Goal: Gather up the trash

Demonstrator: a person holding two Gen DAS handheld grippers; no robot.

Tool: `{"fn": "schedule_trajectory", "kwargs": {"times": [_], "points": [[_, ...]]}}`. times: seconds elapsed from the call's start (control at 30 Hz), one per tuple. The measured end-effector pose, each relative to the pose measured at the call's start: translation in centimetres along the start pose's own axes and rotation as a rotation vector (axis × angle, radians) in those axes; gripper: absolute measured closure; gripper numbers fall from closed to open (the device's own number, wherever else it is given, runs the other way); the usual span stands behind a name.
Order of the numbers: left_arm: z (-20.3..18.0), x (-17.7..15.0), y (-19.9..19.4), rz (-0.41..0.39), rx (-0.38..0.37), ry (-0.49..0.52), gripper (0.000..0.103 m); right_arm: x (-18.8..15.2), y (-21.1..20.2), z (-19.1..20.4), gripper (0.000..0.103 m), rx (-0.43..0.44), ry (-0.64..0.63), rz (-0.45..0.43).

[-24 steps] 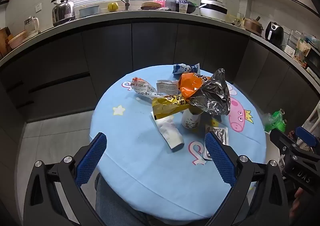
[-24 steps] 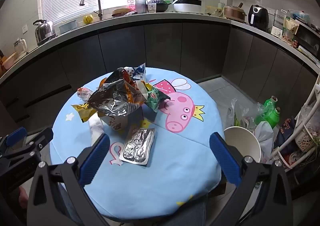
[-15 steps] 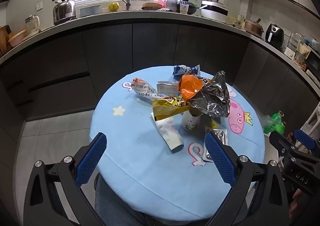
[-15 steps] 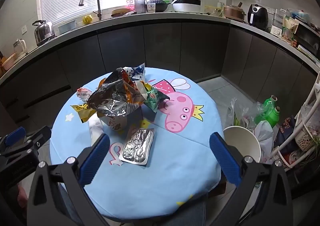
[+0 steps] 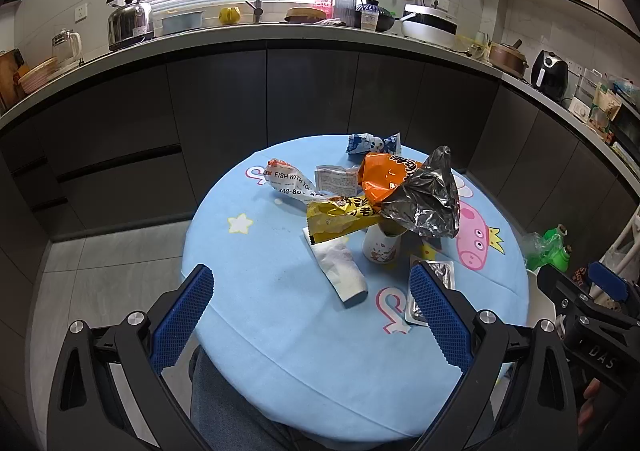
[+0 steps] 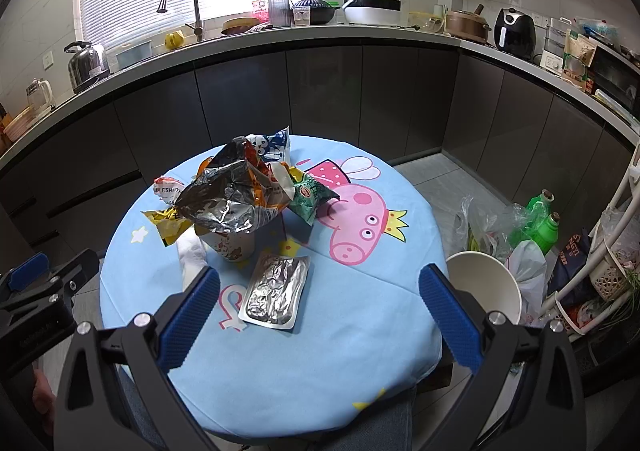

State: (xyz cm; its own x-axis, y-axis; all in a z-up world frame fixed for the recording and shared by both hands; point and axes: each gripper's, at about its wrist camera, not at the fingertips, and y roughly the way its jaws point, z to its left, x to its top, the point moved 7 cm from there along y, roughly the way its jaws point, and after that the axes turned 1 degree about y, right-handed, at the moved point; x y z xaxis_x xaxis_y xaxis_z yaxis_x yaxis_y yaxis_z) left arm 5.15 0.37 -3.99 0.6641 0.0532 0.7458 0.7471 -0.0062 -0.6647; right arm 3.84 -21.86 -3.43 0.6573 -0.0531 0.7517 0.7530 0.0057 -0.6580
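Left tool (image 5: 310,307): held spread wide, nothing gripped, above desk's near edge.
Right tool (image 6: 320,303): spread wide, empty.
Trash pile (image 6: 236,195): heaped mid-desk (image 6: 360,331) around paper cup (image 5: 380,247).
Foil pouch (image 6: 276,291): flat, nearer.

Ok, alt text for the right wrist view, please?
Open right gripper, empty, above a round blue cartoon-print tablecloth. A flat silver foil pouch lies nearest, before a paper cup under crumpled snack wrappers; a white bin stands right.
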Motion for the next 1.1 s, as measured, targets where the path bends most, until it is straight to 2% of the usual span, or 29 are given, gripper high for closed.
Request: {"fn": "schedule_trajectory", "kwargs": {"times": [1.1], "points": [[-0.16,0.34,-0.48,-0.007,-0.007,-0.006,0.009,0.23,-0.16,0.31,0.003,0.003,0.006,0.002]]}}
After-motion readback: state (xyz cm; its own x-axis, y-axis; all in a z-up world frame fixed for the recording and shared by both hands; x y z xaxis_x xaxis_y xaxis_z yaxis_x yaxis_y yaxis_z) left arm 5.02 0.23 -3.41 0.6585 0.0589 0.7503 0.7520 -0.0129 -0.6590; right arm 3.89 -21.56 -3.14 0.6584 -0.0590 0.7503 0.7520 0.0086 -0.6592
